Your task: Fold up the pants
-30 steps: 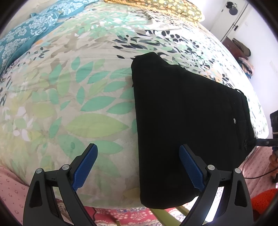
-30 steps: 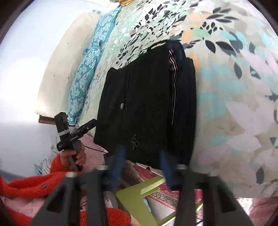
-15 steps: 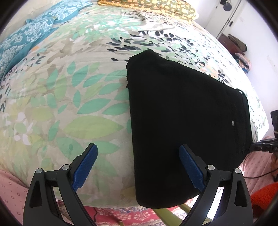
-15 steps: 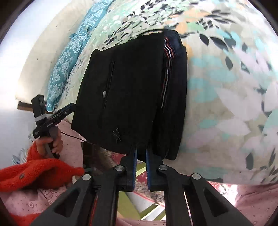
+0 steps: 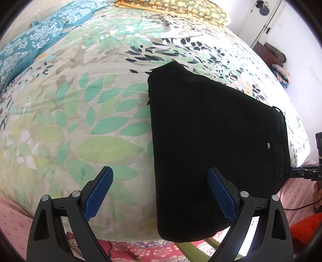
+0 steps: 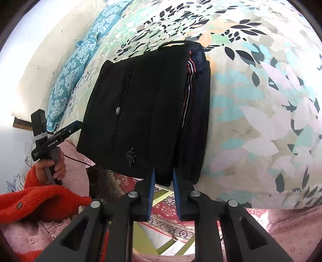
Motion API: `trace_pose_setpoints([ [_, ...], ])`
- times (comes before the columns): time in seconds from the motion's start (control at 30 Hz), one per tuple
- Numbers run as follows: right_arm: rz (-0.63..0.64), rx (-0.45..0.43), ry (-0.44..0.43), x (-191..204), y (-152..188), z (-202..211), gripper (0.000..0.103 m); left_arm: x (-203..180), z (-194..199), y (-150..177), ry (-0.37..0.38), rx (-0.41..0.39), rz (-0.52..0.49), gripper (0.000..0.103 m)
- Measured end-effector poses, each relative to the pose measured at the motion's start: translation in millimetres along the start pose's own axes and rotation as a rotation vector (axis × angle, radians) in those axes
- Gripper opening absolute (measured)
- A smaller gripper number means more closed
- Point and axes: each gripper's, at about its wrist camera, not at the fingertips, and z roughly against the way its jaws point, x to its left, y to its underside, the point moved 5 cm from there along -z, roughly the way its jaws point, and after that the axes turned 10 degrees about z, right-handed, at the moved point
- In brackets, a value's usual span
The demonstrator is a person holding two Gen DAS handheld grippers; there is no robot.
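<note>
Black pants (image 5: pixel 211 141) lie folded into a thick rectangle on the leaf-print bedspread (image 5: pixel 84 112), one end at the bed's near edge. My left gripper (image 5: pixel 160 191) is open and empty, its blue pads straddling the pants' near left edge from above. In the right wrist view the folded pants (image 6: pixel 145 108) show a pocket, a button and a striped waistband edge. My right gripper (image 6: pixel 163 177) is nearly closed, its pads on either side of the pants' near edge.
A teal patterned pillow (image 5: pixel 34 46) and a yellow floral pillow (image 5: pixel 181 8) lie at the far end of the bed. The other gripper, held by a hand in a red sleeve (image 6: pixel 46 141), shows left. A patterned rug (image 6: pixel 167 209) lies below the bed edge.
My right gripper narrowed from wide open to nearly closed at the pants' near edge, and opened slightly again. The left gripper stayed open and barely moved.
</note>
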Motion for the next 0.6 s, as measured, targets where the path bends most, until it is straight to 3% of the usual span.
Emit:
trace_pose_setpoints([
  [0.13,-0.010,-0.012,0.015,-3,2,4,0.022,-1,1,2,0.000,-0.003,-0.005,0.095],
  [0.4,-0.056,-0.078,0.066,-14,2,20,0.060,1,2,1,-0.001,-0.006,0.003,0.095],
  [0.6,-0.091,-0.152,0.093,-21,0,32,0.063,0,2,2,-0.003,-0.006,0.001,0.095],
])
